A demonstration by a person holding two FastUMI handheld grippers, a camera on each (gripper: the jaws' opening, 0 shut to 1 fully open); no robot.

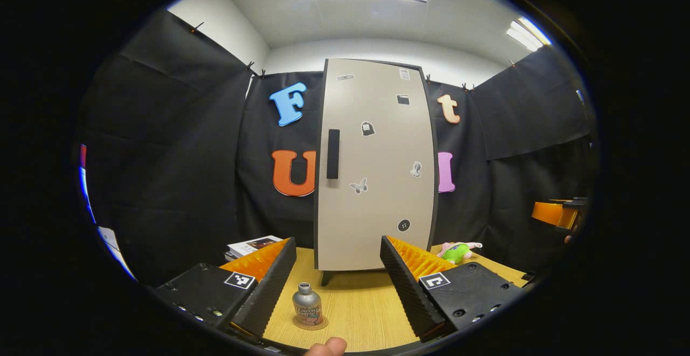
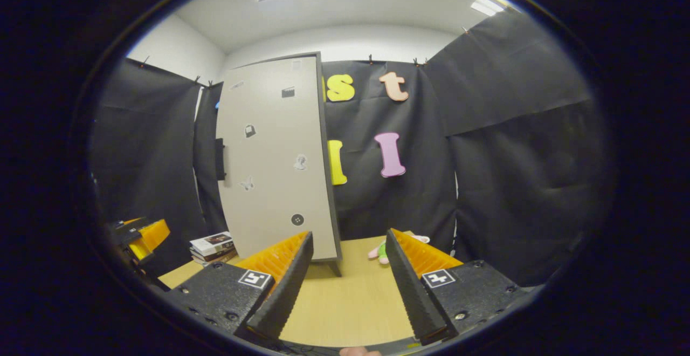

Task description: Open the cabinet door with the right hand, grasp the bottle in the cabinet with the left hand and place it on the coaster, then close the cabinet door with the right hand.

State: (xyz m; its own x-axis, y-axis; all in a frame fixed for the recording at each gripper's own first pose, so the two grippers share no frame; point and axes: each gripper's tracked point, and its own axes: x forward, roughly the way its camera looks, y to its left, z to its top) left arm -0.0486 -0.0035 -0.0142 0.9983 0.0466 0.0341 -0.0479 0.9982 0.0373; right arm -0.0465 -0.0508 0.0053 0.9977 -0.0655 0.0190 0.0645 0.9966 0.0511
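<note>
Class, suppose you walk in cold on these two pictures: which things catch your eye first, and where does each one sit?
The tall pale cabinet stands at the back of the wooden table, its door shut, with a dark handle at its left edge. In front of it, a small silver bottle sits on a round coaster, between the open fingers of the left gripper. A green and pink soft toy lies right of the cabinet.

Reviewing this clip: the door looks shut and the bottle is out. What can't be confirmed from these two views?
- Cabinet interior: hidden behind its closed door in both views.
- Bottle label: too small to make out, left gripper view.
- Coaster: mostly covered by the bottle, a rim shows.
- Plush toy: partly behind the right gripper fingers.
</note>
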